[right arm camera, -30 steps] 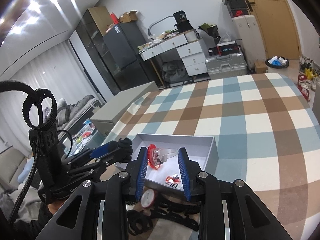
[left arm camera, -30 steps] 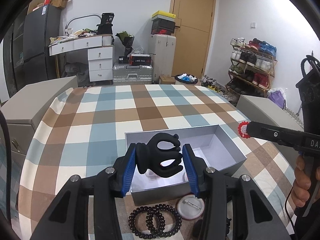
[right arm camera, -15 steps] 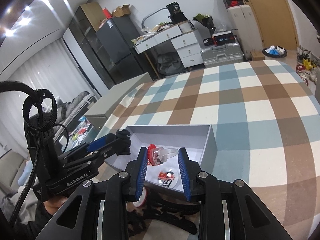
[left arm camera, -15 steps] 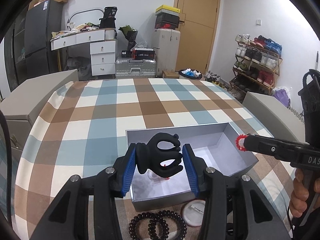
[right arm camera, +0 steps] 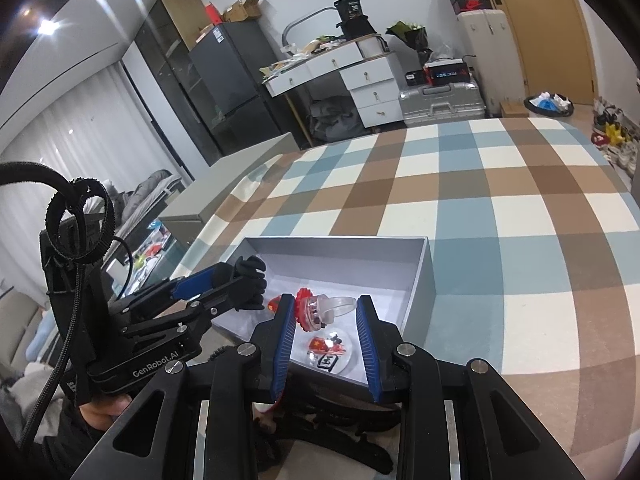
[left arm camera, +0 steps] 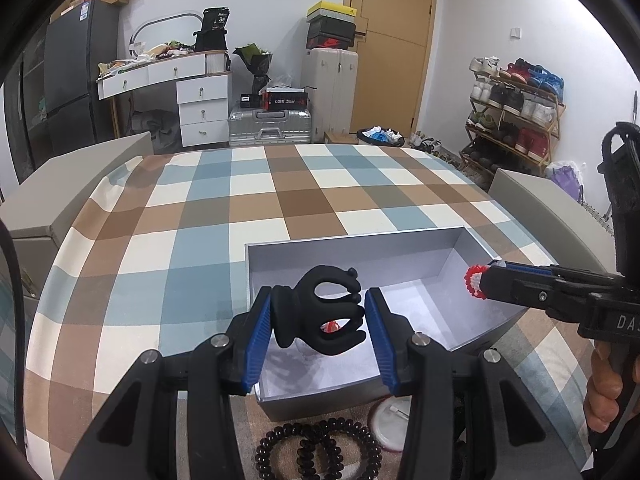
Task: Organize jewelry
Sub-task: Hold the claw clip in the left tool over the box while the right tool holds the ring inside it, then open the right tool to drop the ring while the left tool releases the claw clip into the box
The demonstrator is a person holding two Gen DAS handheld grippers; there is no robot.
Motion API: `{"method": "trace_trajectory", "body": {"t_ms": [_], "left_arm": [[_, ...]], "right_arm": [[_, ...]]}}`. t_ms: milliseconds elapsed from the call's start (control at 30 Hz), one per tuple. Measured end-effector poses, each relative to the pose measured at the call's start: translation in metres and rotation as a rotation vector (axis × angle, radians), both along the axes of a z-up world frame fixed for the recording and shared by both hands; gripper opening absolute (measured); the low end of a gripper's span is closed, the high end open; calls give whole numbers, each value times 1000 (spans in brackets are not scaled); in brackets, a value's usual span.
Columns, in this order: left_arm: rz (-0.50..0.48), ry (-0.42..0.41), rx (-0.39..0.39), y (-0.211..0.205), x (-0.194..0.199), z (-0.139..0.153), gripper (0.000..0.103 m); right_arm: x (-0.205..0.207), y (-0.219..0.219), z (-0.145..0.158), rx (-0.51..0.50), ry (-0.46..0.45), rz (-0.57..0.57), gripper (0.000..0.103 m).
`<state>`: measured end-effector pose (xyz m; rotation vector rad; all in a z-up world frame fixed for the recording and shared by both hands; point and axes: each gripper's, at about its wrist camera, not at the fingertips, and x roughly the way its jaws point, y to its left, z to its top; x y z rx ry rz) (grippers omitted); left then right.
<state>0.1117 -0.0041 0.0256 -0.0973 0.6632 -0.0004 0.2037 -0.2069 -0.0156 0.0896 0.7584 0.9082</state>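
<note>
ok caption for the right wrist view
Right gripper holds a red-topped clear ring over the open grey box on the checked tablecloth.

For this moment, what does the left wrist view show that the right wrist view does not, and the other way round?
Only the left wrist view shows the black bead bracelets lying in front of the box, and the shoe rack by the wall. Only the right wrist view shows the clear band of the red ring and the round badge on the box floor. Both show the grey box on the checked cloth, the left claw shut on the black hair clip, and the right claw holding the ring over the box.
</note>
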Motion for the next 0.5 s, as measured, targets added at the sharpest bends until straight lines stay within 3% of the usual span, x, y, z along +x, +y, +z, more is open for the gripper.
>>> {"method": "trace_trajectory", "body": {"t_ms": [500], "left_arm": [[-27, 6, 2, -4, 0, 2, 40]], "right_arm": [[-1, 1, 1, -19, -9, -18, 33]]}}
